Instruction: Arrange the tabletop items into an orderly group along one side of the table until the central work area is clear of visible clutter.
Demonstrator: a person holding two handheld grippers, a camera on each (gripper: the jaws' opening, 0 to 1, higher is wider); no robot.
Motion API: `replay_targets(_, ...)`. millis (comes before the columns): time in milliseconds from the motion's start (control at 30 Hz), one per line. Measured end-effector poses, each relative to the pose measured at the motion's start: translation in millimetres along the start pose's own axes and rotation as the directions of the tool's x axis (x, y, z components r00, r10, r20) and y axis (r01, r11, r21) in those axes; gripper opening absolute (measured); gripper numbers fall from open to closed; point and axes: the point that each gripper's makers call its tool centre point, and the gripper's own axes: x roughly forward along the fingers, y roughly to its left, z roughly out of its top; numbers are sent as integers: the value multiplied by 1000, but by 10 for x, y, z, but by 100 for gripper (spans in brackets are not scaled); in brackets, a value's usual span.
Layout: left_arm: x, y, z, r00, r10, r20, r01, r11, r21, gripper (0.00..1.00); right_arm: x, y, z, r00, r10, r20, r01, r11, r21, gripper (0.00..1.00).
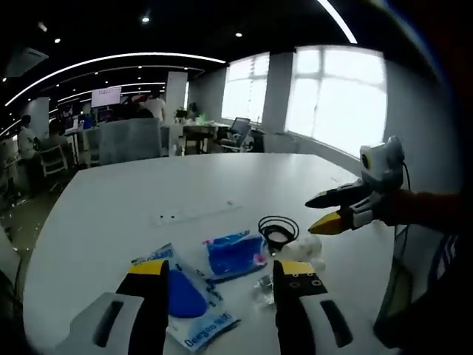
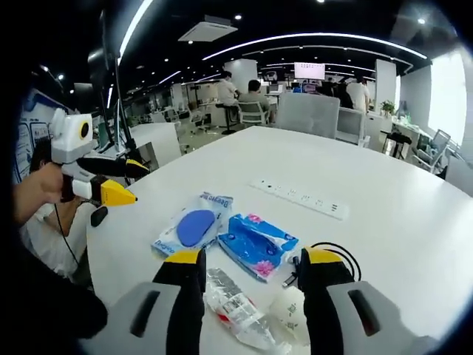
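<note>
Several small items lie bunched near the white round table's (image 1: 148, 185) edge. A white pack with a blue oval pad (image 1: 188, 296) (image 2: 194, 225) is beside a blue tissue pack (image 1: 235, 254) (image 2: 257, 244). A black cable coil (image 1: 278, 229) (image 2: 334, 253), a crumpled white wrapper (image 1: 309, 248) (image 2: 287, 310) and a clear plastic packet (image 1: 264, 290) (image 2: 233, 307) lie close by. My left gripper (image 1: 222, 277) (image 2: 140, 183) is open above the pad pack. My right gripper (image 2: 251, 270) (image 1: 309, 214) is open over the clear packet, holding nothing.
A white power strip (image 1: 196, 213) (image 2: 299, 198) lies flat toward the table's middle. Beyond the table are office chairs (image 2: 307, 115), desks and seated people (image 2: 255, 92). A person's hand (image 2: 37, 188) holds the left gripper off the table's edge.
</note>
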Motion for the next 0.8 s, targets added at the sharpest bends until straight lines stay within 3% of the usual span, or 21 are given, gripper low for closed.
replay_targets(167, 186, 25, -1, 1000, -18, -17, 19, 1000, 11, 45, 69, -42, -8, 1000, -26, -6, 26, 1000, 12, 42)
replay_targets(367, 384, -9, -15, 997, -62, -37, 63, 998, 25, 40, 204, -112, -139, 998, -50, -34, 51, 998, 35, 39)
replay_targets(800, 806, 44, -265, 988, -99, -114, 105, 993, 51, 30, 420, -285, -369, 994, -85, -71, 94, 986, 138, 29)
